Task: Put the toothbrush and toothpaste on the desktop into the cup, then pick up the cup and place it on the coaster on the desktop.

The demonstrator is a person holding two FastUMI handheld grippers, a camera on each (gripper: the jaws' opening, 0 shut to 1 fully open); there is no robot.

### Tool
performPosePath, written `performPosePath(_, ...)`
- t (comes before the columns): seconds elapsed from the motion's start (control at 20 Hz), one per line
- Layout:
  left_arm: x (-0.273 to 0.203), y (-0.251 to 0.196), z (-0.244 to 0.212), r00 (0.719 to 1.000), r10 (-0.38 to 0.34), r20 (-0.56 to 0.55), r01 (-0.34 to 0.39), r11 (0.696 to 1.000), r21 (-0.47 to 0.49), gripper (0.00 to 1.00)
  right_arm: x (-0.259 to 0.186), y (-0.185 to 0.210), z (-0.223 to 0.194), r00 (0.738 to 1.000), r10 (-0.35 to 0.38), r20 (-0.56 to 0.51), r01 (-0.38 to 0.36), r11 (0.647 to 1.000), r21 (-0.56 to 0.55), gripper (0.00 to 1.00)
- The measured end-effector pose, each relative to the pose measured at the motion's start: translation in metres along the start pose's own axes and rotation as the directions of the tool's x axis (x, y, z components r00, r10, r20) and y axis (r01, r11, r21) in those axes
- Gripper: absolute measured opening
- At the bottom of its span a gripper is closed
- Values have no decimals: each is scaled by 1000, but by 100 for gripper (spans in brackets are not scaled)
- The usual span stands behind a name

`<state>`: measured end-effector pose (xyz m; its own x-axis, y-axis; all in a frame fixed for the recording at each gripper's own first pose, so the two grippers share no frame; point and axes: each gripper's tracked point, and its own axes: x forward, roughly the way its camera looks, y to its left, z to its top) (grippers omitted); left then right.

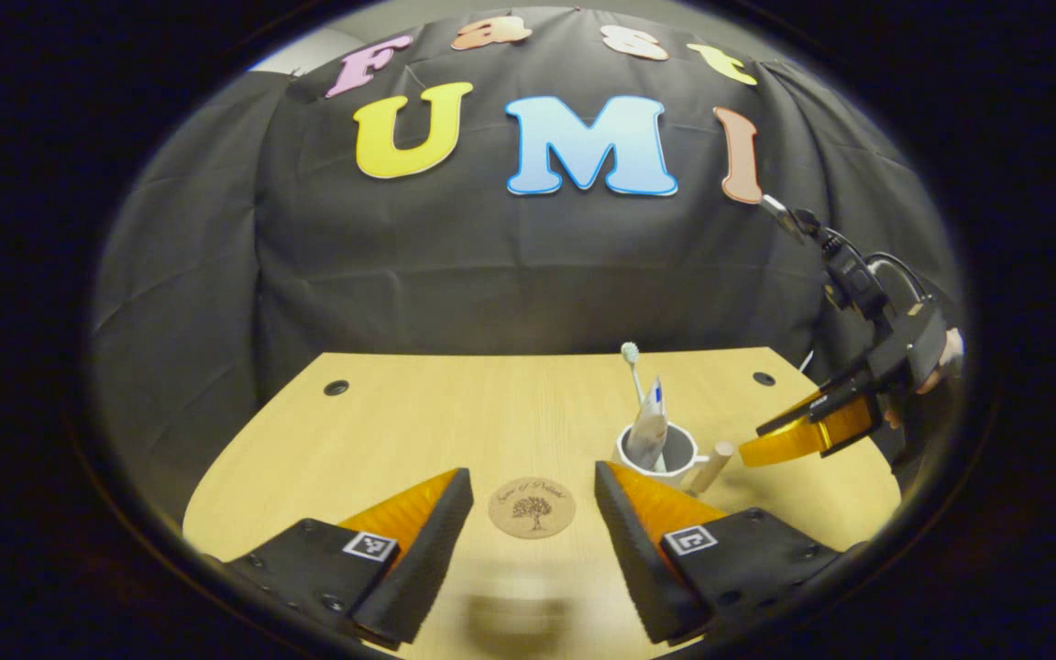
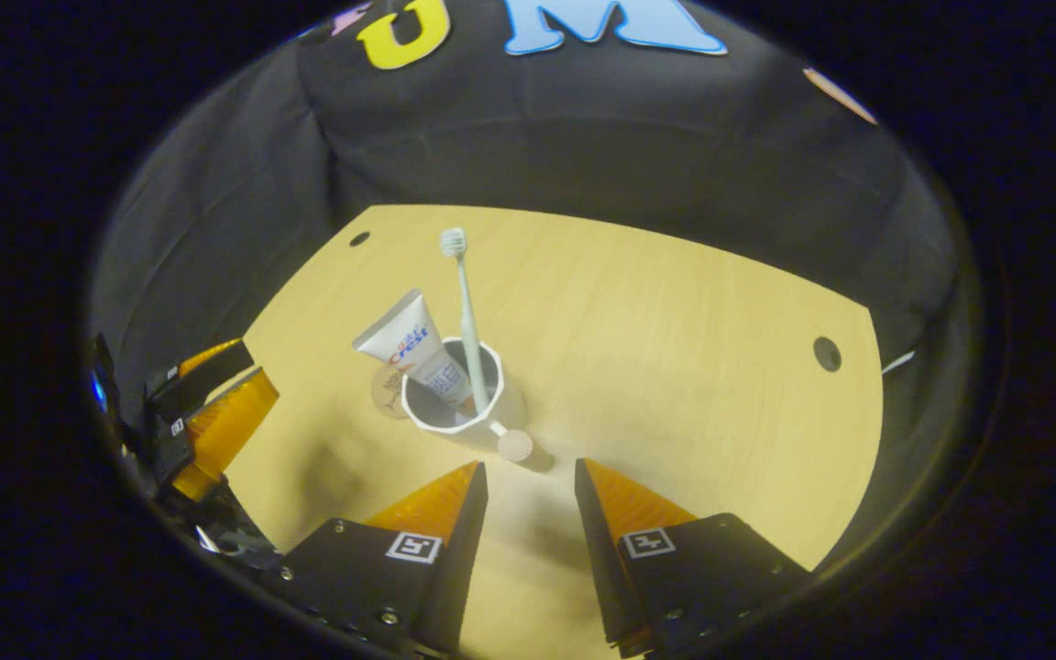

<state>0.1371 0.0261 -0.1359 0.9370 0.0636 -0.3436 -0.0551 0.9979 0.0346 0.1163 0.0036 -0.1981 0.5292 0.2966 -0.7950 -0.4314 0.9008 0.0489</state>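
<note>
A white cup (image 1: 665, 456) (image 2: 456, 403) with a wooden handle (image 1: 709, 466) (image 2: 519, 446) stands on the wooden desktop (image 1: 418, 412). A pale green toothbrush (image 1: 632, 360) (image 2: 464, 293) and a white toothpaste tube (image 1: 650, 426) (image 2: 404, 344) stand in it. The round cork coaster (image 1: 532, 507) (image 2: 385, 389) lies flat to the cup's left. My left gripper (image 1: 533, 500) is open above the desk, with the coaster between its fingers. My right gripper (image 2: 530, 477) is open just short of the cup's handle, apart from it; in the left gripper view the right gripper (image 1: 766, 442) hangs right of the cup.
Dark round holes (image 1: 335, 388) (image 1: 764, 378) (image 2: 827, 354) mark the desktop's far corners. A black cloth wall stands behind the desk. A hand (image 1: 945, 353) holds the right gripper at the desk's right edge. The left gripper (image 2: 207, 412) sits low at the left in the right gripper view.
</note>
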Motion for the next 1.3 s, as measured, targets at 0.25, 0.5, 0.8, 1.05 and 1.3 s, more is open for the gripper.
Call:
performPosePath(0.25, -7, 11, -19, 999, 12, -53, -12, 1000, 1, 97, 8, 5, 7, 997, 3, -81, -17, 984, -176, 56)
performPosePath(0.5, -22, 19, -44, 993, 33, -110, -32, 999, 8, 97, 22, 6, 14, 988, 11, -155, -52, 962, -267, 55)
performPosePath(0.8, -45, 39, -72, 980, 79, -181, -84, 996, -18, 97, 45, 4, 6, 968, 12, -249, -97, 939, -331, 55)
performPosePath(1.05, -58, 62, -86, 966, 138, -220, -152, 987, -45, 98, 63, 12, -1, 956, 16, -294, -128, 921, -367, 55)
performPosePath(1.3, -64, 76, -94, 956, 177, -236, -195, 979, -59, 98, 78, 11, -5, 947, 6, -320, -134, 916, -379, 47)
